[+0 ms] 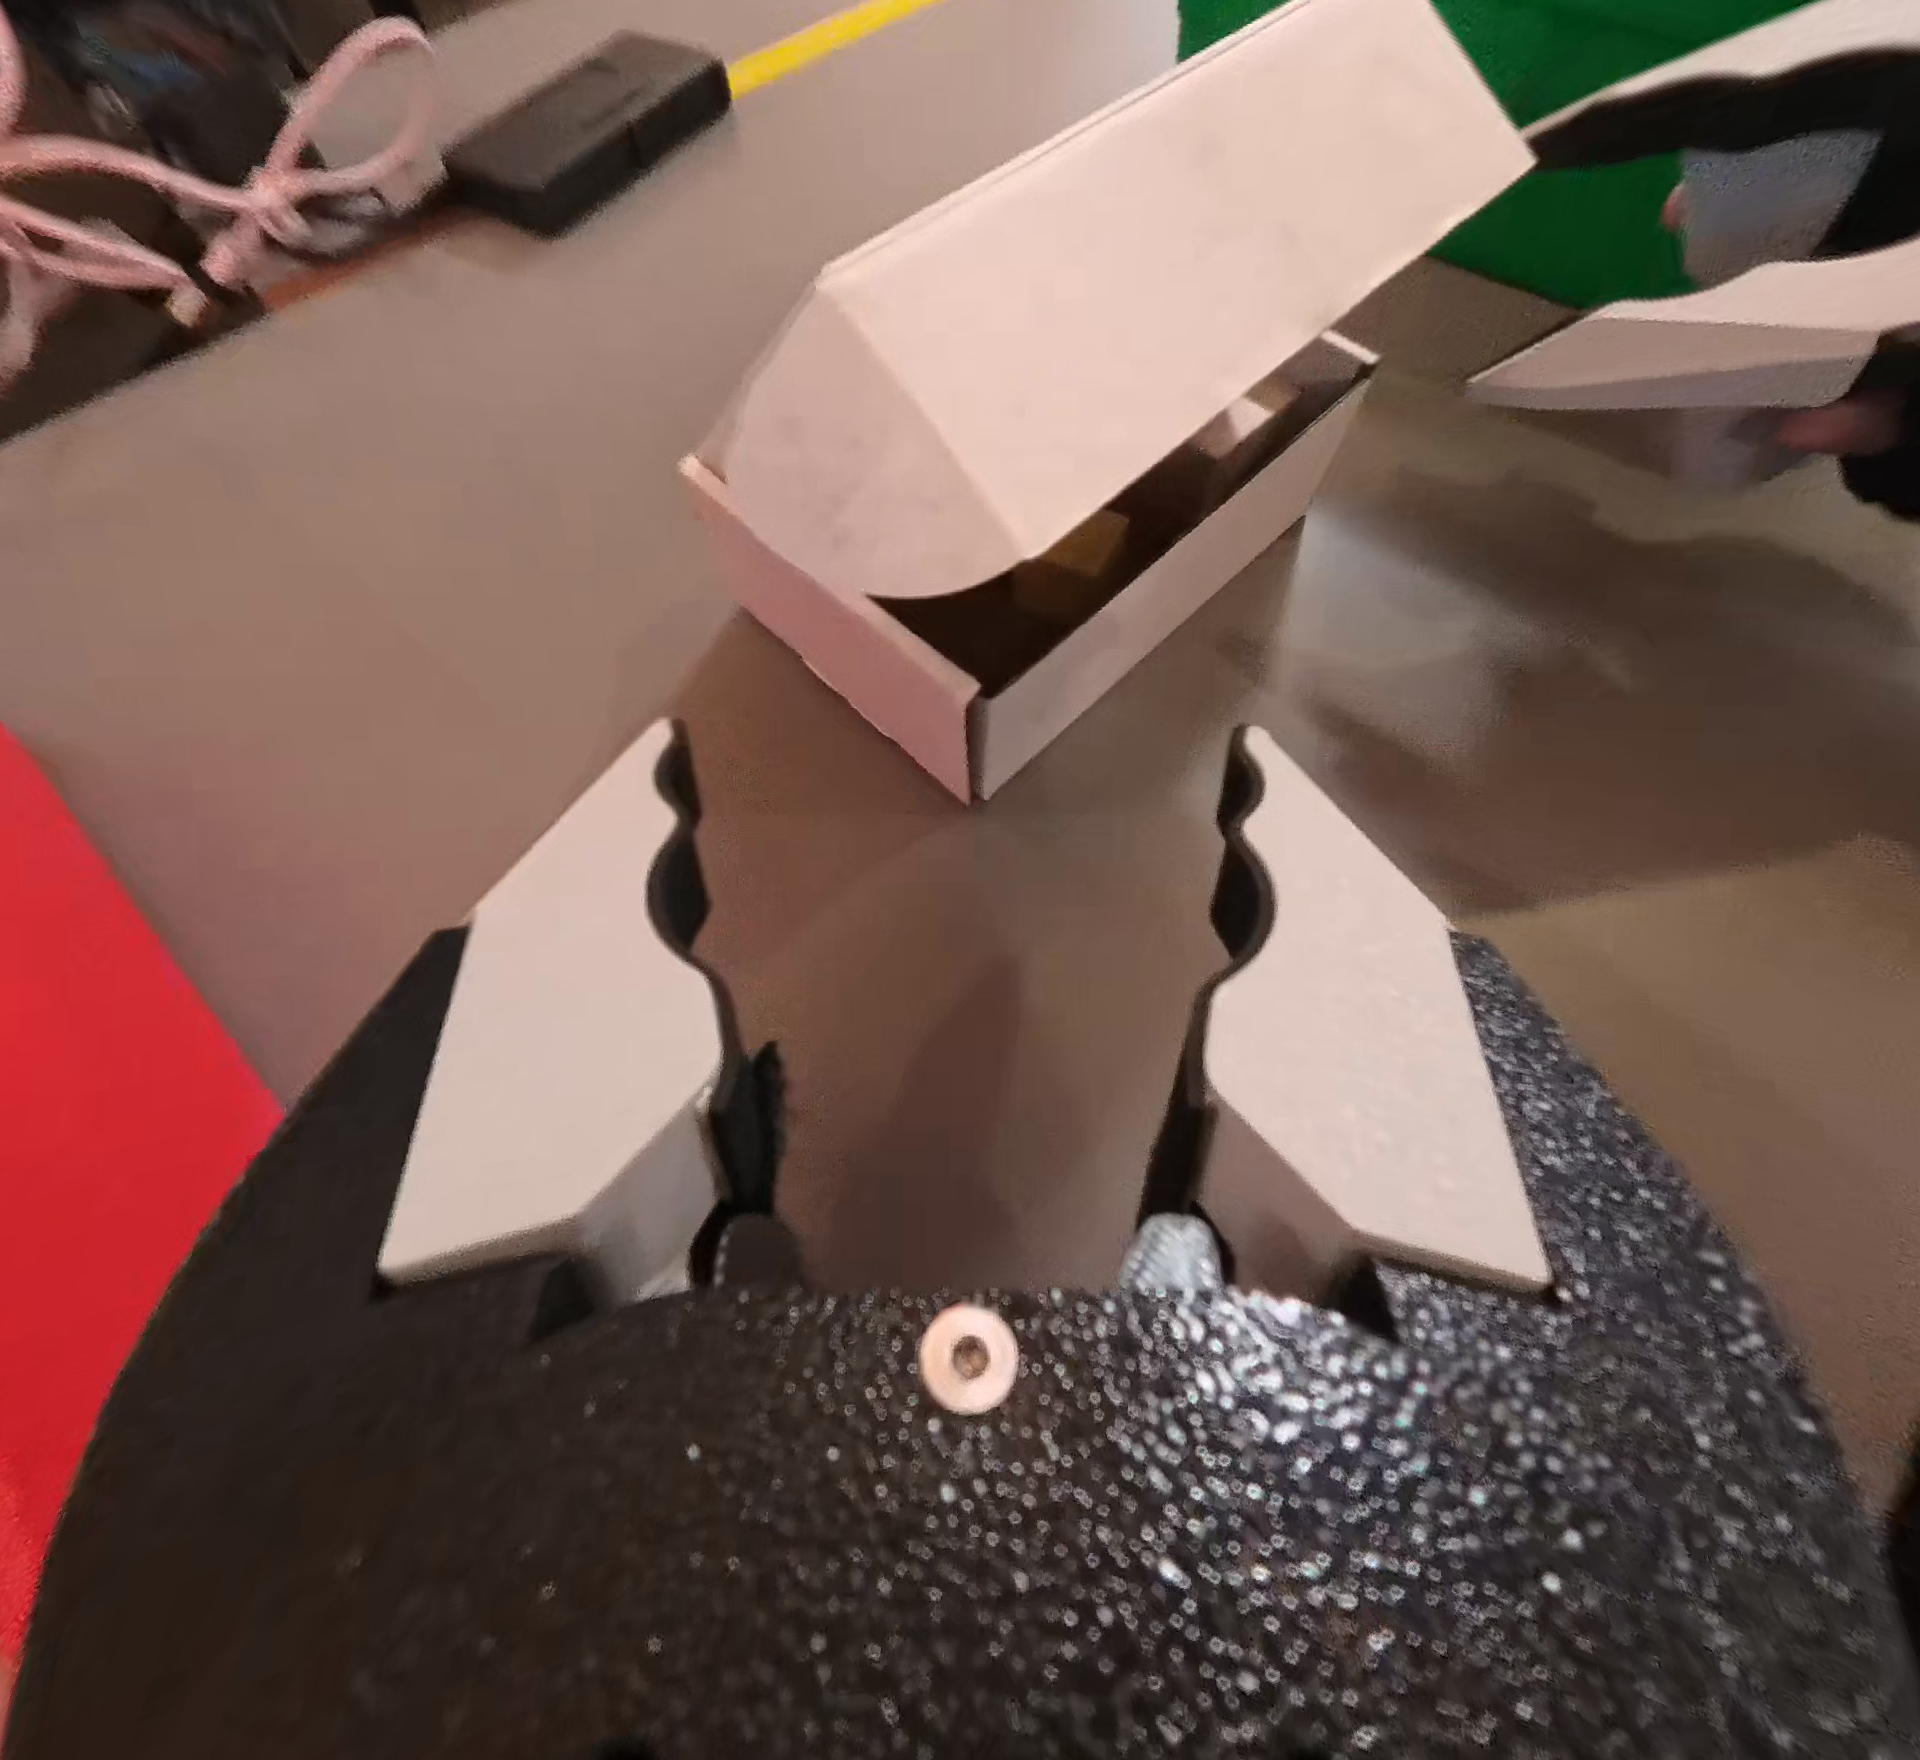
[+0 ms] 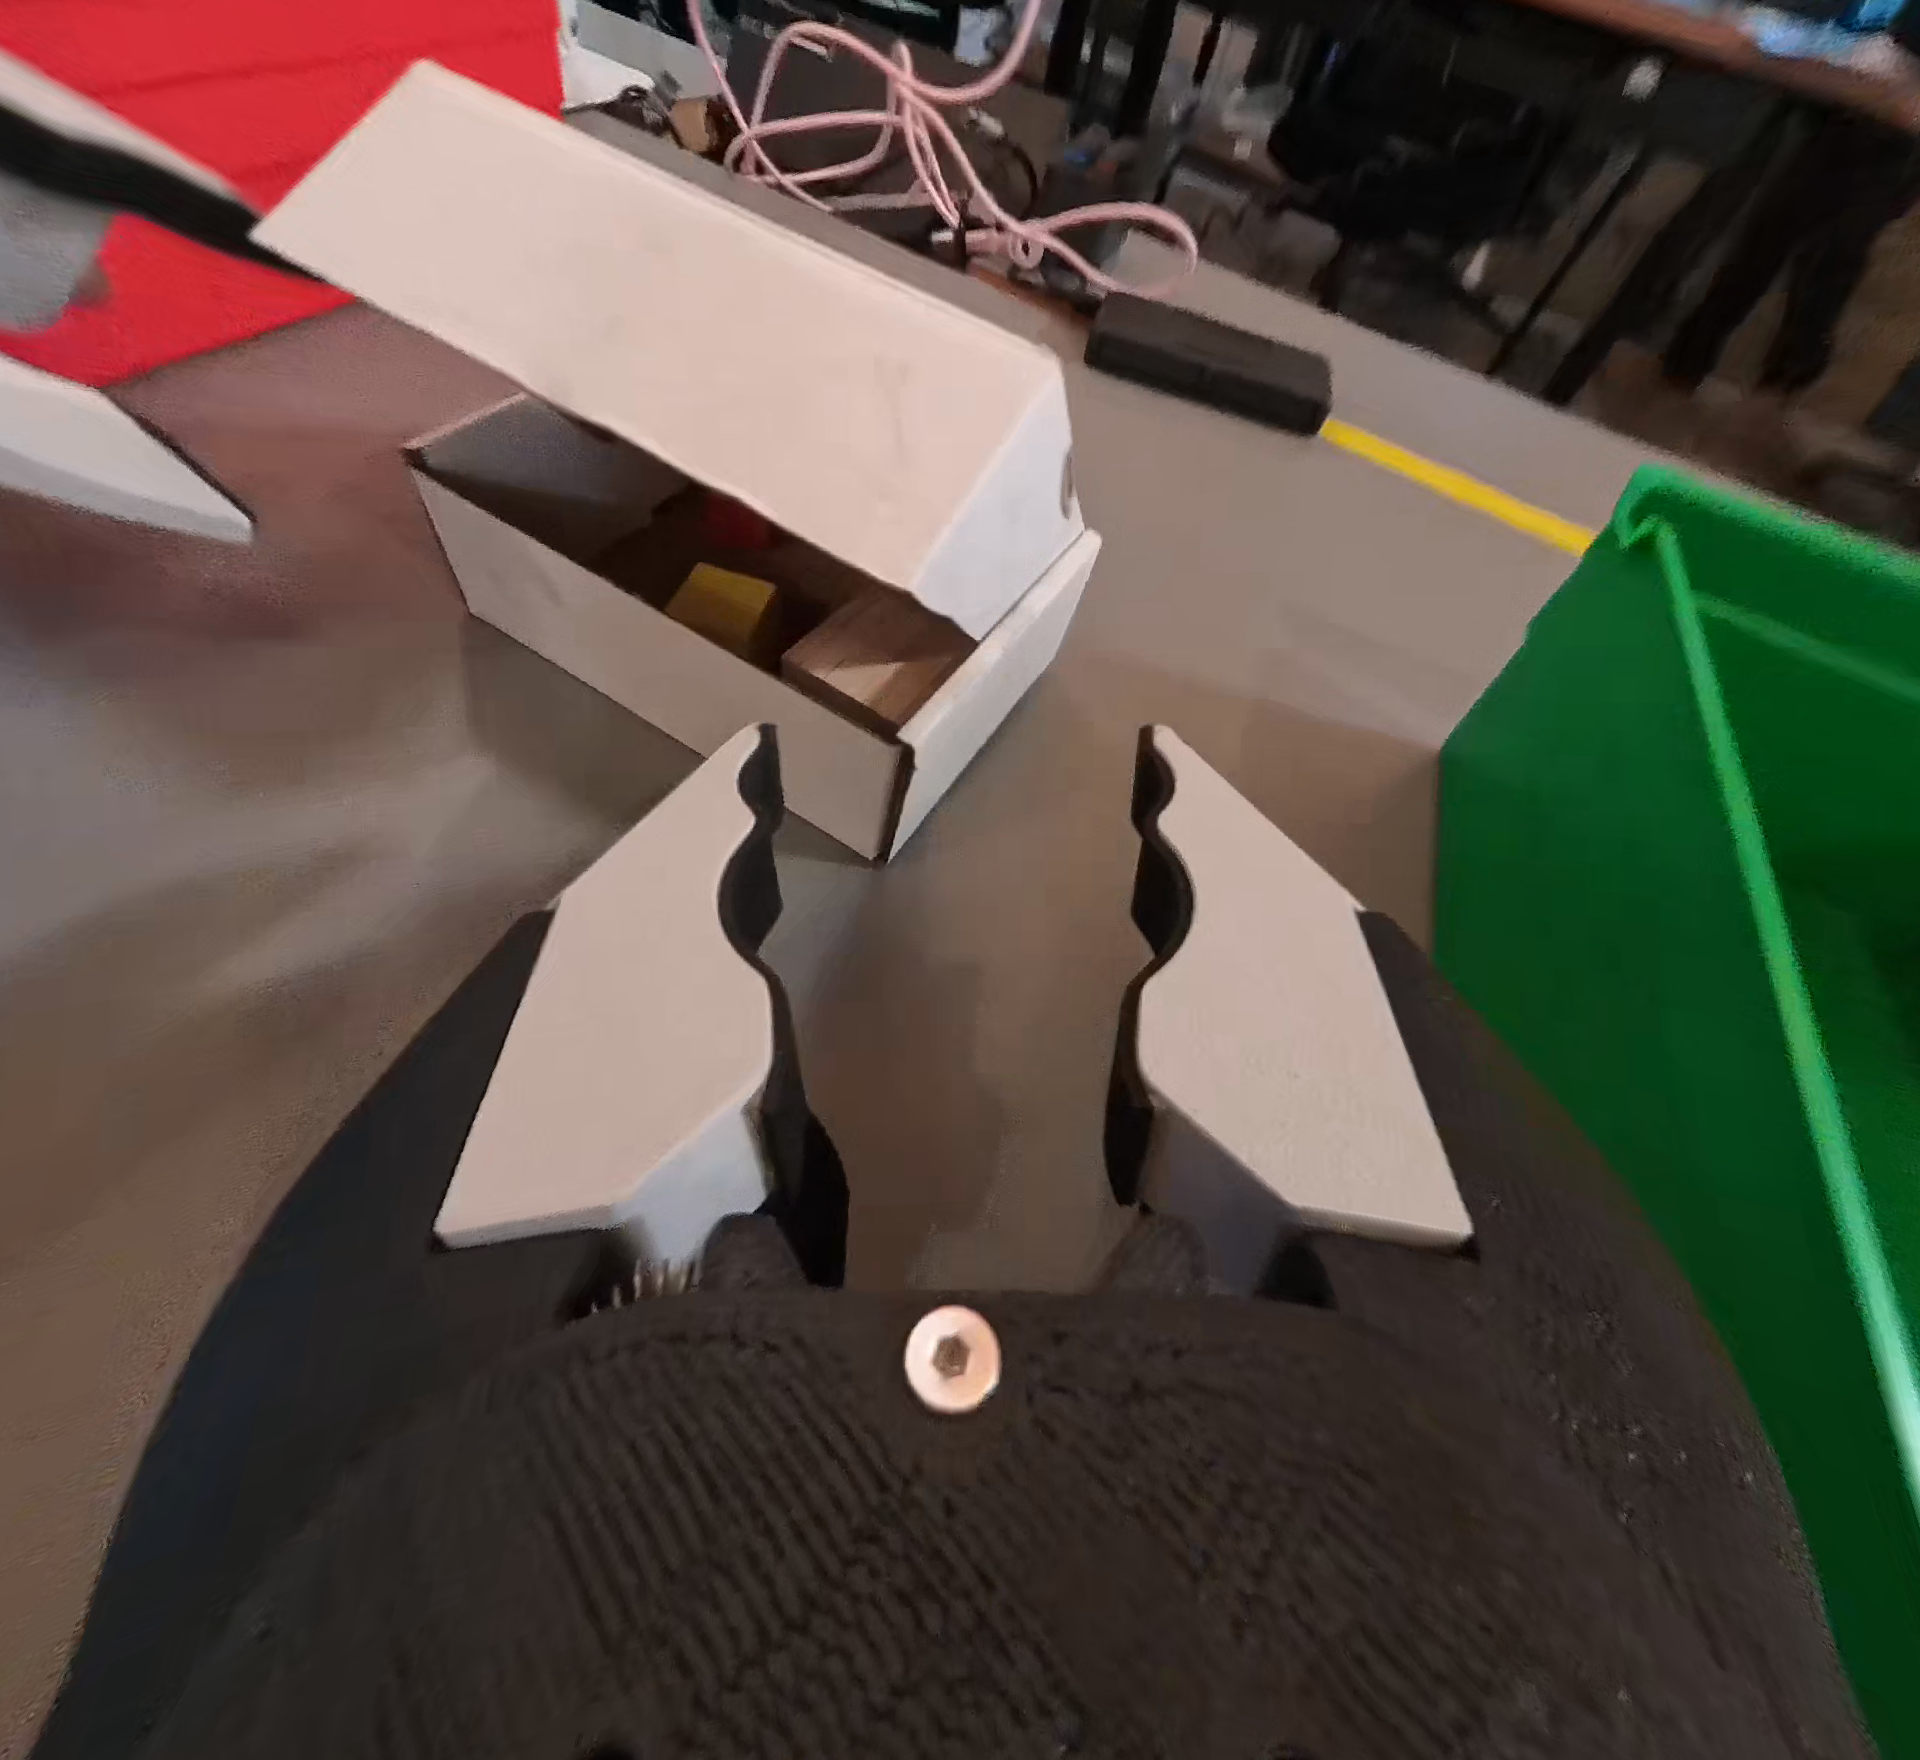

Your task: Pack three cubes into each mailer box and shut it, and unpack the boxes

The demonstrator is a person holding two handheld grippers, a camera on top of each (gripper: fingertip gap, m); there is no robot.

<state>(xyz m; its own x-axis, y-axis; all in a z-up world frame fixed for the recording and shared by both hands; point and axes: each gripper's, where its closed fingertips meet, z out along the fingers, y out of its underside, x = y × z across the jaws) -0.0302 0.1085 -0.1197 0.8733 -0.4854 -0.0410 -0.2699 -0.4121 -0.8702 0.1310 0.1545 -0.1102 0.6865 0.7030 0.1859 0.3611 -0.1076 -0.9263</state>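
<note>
A white mailer box (image 1: 1039, 422) stands on the grey table (image 1: 364, 567) with its lid (image 2: 665, 328) raised partway and the front gap open. Inside I see a yellow cube (image 2: 727, 604), a plain wooden cube (image 2: 883, 661) and a bit of a red cube (image 2: 743, 521). The yellow cube also shows dimly in the left wrist view (image 1: 1081, 557). My left gripper (image 1: 961, 744) is open and empty, just short of the box's near corner. My right gripper (image 2: 951, 739) is open and empty, its left fingertip close by the box's other corner. Each view shows the other gripper's fingers (image 1: 1714, 339) (image 2: 94, 453) beyond the lid, apart.
A green bin (image 2: 1662, 879) stands to the right of the box and a red bin (image 2: 260, 48) to the left. A black device (image 2: 1210, 365), a pink cable (image 2: 935, 152) and a yellow tape line (image 2: 1455, 484) lie at the table's far side. The right tips stand about 6 cm off the plain wooden cube (image 2: 883, 661).
</note>
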